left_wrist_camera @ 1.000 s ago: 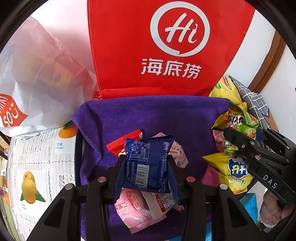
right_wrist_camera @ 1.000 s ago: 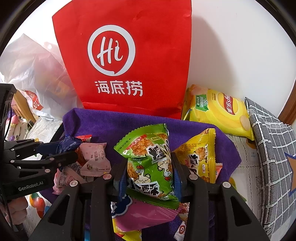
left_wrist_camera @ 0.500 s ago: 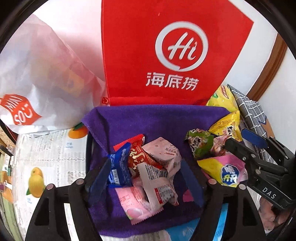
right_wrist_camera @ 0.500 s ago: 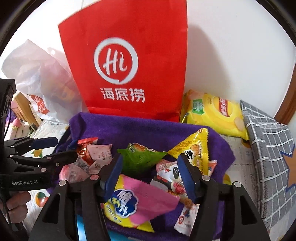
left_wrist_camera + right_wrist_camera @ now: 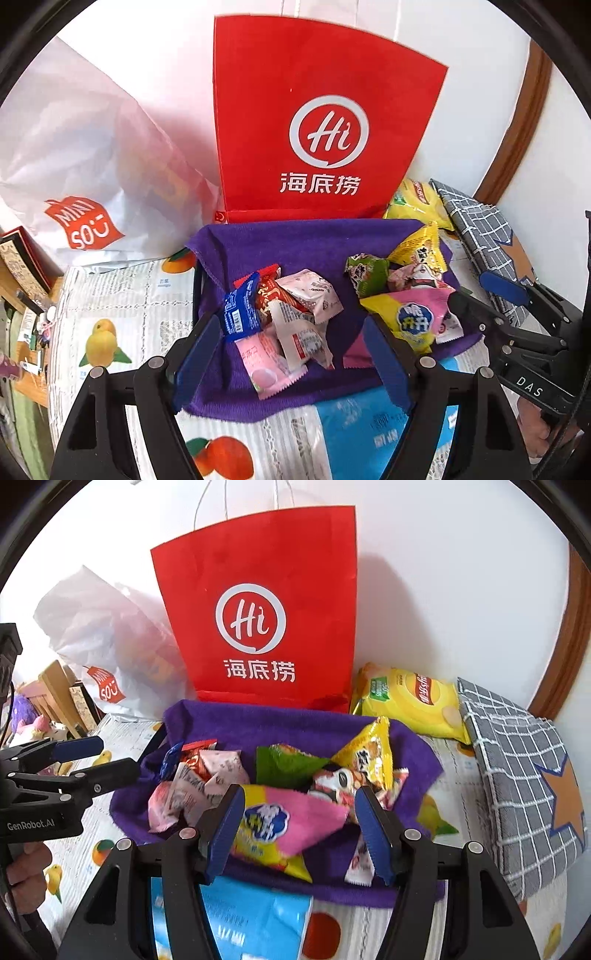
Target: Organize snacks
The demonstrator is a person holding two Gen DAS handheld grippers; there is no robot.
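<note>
A purple cloth-lined basket (image 5: 317, 240) (image 5: 229, 720) holds two snack piles. On its left lie a blue packet (image 5: 238, 314), red and pink-white packets (image 5: 306, 299) (image 5: 207, 775). On its right lie a green packet (image 5: 364, 273) (image 5: 284, 764), a yellow packet (image 5: 369, 753) and a pink-yellow packet (image 5: 413, 317) (image 5: 291, 819). My left gripper (image 5: 291, 365) is open and empty, just in front of the left pile; it also shows in the right wrist view (image 5: 99, 757). My right gripper (image 5: 299, 830) is open and empty over the pink-yellow packet; it also shows in the left wrist view (image 5: 480, 295).
A red paper bag (image 5: 321, 122) (image 5: 258, 602) stands behind the basket against the wall. A white plastic bag (image 5: 74, 166) lies at the left. A yellow chip bag (image 5: 406, 701) and a grey checked box (image 5: 517, 775) sit at the right. A blue packet (image 5: 251, 919) lies in front.
Both grippers opened and drew back from the basket. The left one let go of the blue packet, the right one the green packet; both packets now lie in the basket.
</note>
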